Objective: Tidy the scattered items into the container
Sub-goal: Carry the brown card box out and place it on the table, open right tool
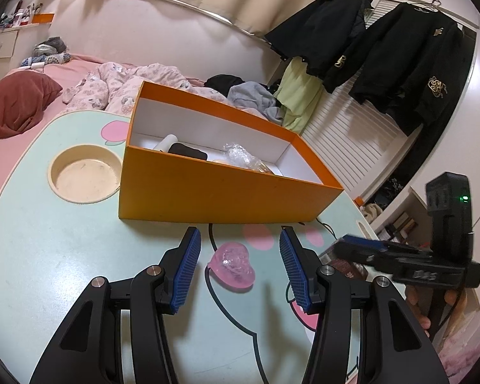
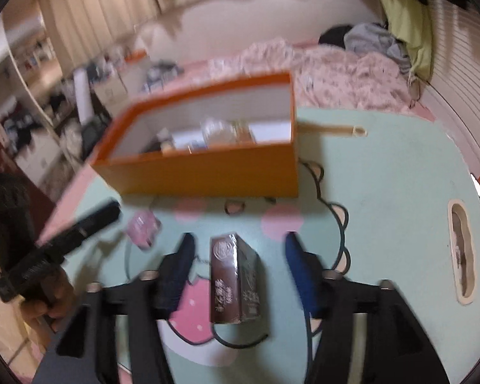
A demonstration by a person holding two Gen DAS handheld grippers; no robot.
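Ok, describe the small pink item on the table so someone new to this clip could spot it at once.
Start at the orange box on the mint-green table. In front of its near wall, between the open fingers of the left gripper, lies the pink heart-shaped piece. It is translucent and glossy, unlike the flat pink spots printed on the tabletop and the brown carton beside it.

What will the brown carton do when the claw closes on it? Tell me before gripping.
The brown carton has flat printed sides, so the right claw pads should likely seat squarely. It looks like thin card, so a hard squeeze may dent it. It seems tall and narrow on the table, so a sideways nudge could tip it.
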